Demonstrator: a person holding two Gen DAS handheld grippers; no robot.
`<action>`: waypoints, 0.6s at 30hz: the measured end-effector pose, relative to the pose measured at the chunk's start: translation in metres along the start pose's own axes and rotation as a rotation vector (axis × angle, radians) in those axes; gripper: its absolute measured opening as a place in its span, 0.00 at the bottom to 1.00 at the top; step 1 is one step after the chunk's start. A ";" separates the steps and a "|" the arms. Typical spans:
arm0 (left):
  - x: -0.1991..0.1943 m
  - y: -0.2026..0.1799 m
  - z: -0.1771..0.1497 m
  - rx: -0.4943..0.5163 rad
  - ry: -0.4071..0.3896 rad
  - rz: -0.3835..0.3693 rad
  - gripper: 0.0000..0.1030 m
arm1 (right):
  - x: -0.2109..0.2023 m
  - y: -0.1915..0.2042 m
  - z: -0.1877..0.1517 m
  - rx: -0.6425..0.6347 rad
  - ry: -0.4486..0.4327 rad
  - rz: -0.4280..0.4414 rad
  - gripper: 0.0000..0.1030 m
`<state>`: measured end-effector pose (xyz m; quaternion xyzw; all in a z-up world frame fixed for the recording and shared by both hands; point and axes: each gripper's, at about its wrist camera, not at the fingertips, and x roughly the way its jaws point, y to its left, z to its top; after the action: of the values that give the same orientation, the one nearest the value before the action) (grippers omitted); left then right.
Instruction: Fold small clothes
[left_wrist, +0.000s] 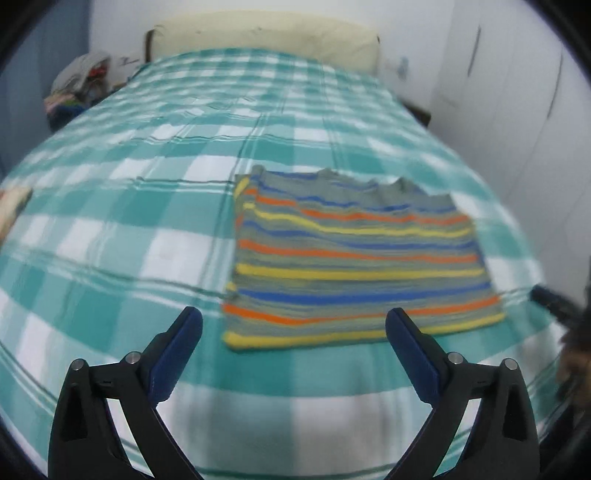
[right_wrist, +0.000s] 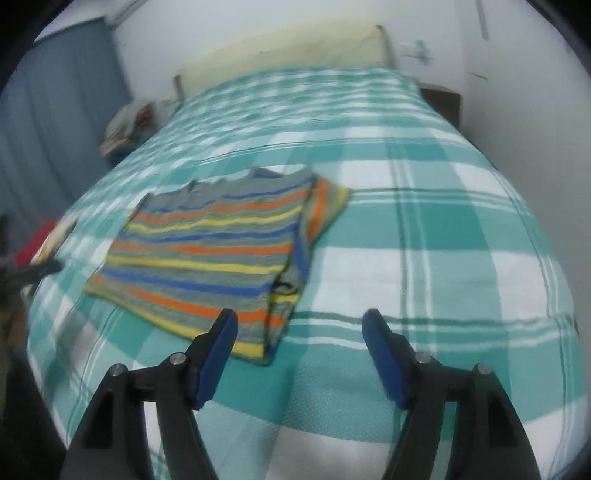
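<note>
A small striped shirt (left_wrist: 354, 254) in grey, blue, orange and yellow lies folded flat on the teal-and-white checked bedspread (left_wrist: 129, 206). In the left wrist view my left gripper (left_wrist: 293, 319) hangs open just in front of the shirt's near hem, nothing between its blue pads. From the right wrist, the same shirt (right_wrist: 207, 251) lies to the left, one sleeve (right_wrist: 325, 206) folded along its right side. My right gripper (right_wrist: 300, 321) is open above the bedspread (right_wrist: 443, 240), beside the shirt's near right corner and holding nothing. The right gripper's tip (left_wrist: 546, 295) shows at the left view's right edge.
A cream headboard (left_wrist: 266, 37) closes the far end of the bed. A heap of clothes (left_wrist: 81, 85) sits beside the bed at the far left. White walls and cupboard doors (left_wrist: 517, 110) run along the right. A red item (right_wrist: 33, 243) lies at the bed's left edge.
</note>
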<state>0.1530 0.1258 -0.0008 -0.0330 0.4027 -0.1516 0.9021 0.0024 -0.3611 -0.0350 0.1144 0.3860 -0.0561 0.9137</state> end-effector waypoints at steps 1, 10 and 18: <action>0.001 -0.015 -0.007 -0.019 -0.011 -0.009 0.97 | 0.005 0.001 0.000 0.002 0.003 0.006 0.68; 0.046 0.006 -0.064 0.114 0.029 0.121 0.97 | 0.044 -0.002 -0.044 0.017 0.043 -0.095 0.72; 0.067 -0.019 -0.095 0.129 0.144 0.126 1.00 | 0.060 0.015 -0.047 -0.087 0.079 -0.138 0.92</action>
<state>0.1202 0.0940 -0.1095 0.0613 0.4571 -0.1221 0.8788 0.0149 -0.3353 -0.1071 0.0499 0.4308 -0.0975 0.8958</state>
